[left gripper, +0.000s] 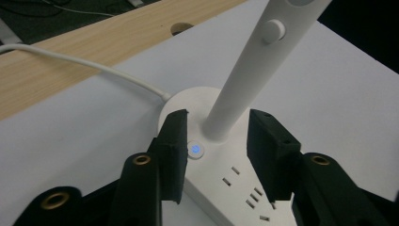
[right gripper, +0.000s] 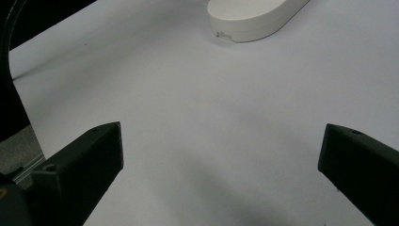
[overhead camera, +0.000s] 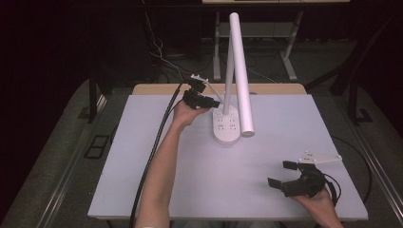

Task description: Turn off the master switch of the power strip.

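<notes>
Straddling the lamp (left gripper: 221, 155) base, left gripper (left gripper: 214, 141) gapes — right gripper (right gripper: 221, 155) too — stem leaning away.

Dim room, grey floor (overhead camera: 57, 142), possibly carpet

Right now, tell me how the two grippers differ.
The left gripper is far up the table at the lamp base, its jaws either side of the lamp stem; the right gripper sits near the table's front edge, away from the lamp. The left jaws are moderately apart; the right jaws are spread much wider. Both are black, hand-held, open and holding nothing.
</notes>
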The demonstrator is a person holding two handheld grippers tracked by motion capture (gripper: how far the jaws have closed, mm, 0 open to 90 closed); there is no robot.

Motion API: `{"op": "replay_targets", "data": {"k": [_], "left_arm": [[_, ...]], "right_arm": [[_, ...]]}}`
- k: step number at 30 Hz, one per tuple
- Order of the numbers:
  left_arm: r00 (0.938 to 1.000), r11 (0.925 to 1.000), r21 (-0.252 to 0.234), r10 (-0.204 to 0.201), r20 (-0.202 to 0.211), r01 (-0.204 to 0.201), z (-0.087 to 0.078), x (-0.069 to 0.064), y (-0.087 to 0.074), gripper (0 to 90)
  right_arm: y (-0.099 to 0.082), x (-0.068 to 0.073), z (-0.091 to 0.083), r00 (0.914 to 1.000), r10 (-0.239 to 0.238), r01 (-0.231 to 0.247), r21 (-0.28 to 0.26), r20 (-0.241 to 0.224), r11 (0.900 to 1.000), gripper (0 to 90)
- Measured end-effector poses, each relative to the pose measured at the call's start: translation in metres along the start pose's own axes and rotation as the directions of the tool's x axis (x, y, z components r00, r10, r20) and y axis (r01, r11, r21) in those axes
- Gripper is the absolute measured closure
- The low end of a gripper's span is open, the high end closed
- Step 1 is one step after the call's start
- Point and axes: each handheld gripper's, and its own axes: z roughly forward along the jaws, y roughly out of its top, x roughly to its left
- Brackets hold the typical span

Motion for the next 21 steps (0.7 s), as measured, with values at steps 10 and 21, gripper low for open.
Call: {"op": "replay_targets", "data": {"k": [10, 21], "left_arm": [[0.9987, 0.9986, -0.011, -0.051, -0.006, 0.051, 0.015, 0.003, -0.005, 72.6], [0.9962, 0.9958, -0.028, -0.087, 0.003, 0.087, 0.027, 0.009, -0.011, 87.6]], "right_arm": [[0.000, -0.001, -0.001, 1.0000, 0.009, -0.009, 0.002, 0.001, 1.0000, 0.0], [0.000, -0.003, -0.001, 1.0000, 0.001, -0.001, -0.001, -0.001, 1.0000, 0.0]]}}
